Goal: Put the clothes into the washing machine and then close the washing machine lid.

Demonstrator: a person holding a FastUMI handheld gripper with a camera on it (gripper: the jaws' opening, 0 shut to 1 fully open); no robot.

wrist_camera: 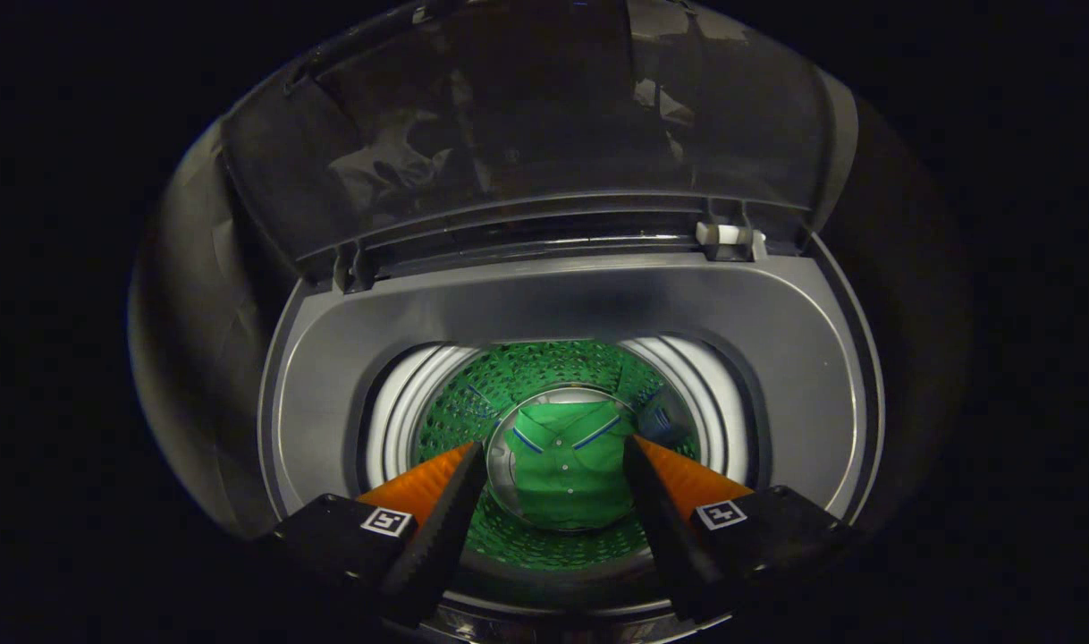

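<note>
Hanging spread and empty above the green shirt (pixel 567 470) in the drum, the tongs (pixel 555 452) risked knocking the raised lid (pixel 544 125) at twelve o'clock.

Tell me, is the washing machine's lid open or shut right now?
Open. The lid stands raised behind the drum, where a green shirt lies, seen between the open tool's fingers.

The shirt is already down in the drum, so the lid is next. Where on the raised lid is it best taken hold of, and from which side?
Likely the lid's free top edge, come at from the front, above the opening. The lid stands raised behind the drum, hinged along its bottom edge, so the top edge swings widest. The gripper is open over the drum, the green shirt seen between its fingers.
</note>
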